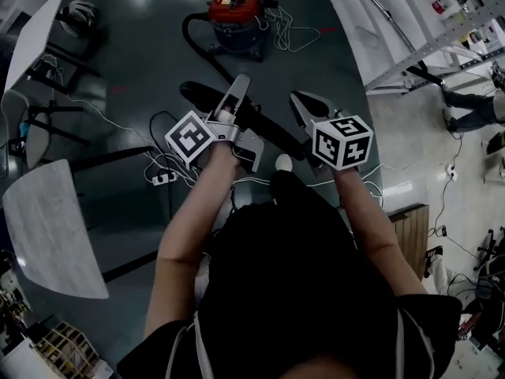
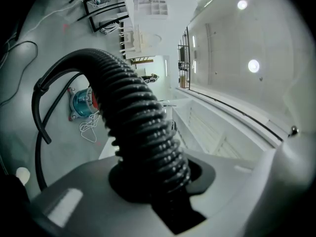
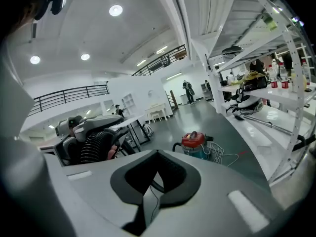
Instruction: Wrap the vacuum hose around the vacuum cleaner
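- We are pinching the ribbed black hose (image 2: 133, 112) in the left gripper (image 2: 160, 177). Its jaws are part-way apart with the pads pressing on the ribs, which gives us control of the free length.
- We are holding the right gripper (image 3: 155, 174) beside the left one with its jaws pressed together on nothing. We judge it is being kept free to guide or re-grip the hose when winding begins.
- The vacuum cleaner (image 1: 235, 14), with a red top and teal body, is standing on the floor (image 1: 142, 61) ahead of us, well apart from both grippers.
- The hose is arching from the left gripper's jaws over to the vacuum cleaner, so one end is already anchored there.
- No turn of hose is lying around the body yet. We judge the wrapping is not yet begun.
- A loose white cord (image 1: 296, 30) is lying just beside the vacuum cleaner and could snag the hose during winding.
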Motion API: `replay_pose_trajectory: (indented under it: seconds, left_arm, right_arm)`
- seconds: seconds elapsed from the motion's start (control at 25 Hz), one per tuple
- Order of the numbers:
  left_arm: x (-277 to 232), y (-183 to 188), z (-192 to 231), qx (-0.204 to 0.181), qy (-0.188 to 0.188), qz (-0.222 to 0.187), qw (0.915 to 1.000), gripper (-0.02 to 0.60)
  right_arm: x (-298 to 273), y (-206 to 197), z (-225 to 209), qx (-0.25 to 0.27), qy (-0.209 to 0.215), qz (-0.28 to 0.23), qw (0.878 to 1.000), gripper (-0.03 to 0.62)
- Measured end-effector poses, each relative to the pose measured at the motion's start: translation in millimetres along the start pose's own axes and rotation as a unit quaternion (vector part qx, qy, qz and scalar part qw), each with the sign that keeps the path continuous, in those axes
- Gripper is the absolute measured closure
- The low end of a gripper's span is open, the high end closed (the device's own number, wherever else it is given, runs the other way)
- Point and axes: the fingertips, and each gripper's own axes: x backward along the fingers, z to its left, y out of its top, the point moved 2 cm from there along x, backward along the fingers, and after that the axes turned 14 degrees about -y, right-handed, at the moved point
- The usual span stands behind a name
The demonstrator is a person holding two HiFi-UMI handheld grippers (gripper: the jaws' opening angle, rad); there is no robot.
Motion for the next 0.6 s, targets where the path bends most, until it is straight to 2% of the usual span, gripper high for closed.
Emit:
replay_pose_trajectory:
  seconds: [0.36, 0.6]
  left_arm:
    - [-57.6, 18.1, 22.5, -0.016, 0.001, -0.023, 0.9996, 0.471]
    - [-92.5, 26.5, 39.5, -0.006, 0.005, -0.043, 0.999, 0.471]
  right_arm:
    - [-40.6, 30.3, -43.7, 0.002, 0.018, 0.005, 1.0, 0.597]
    - [-64.3, 49.6, -70.6, 0.017, 0.028, 0.006, 0.999, 0.595]
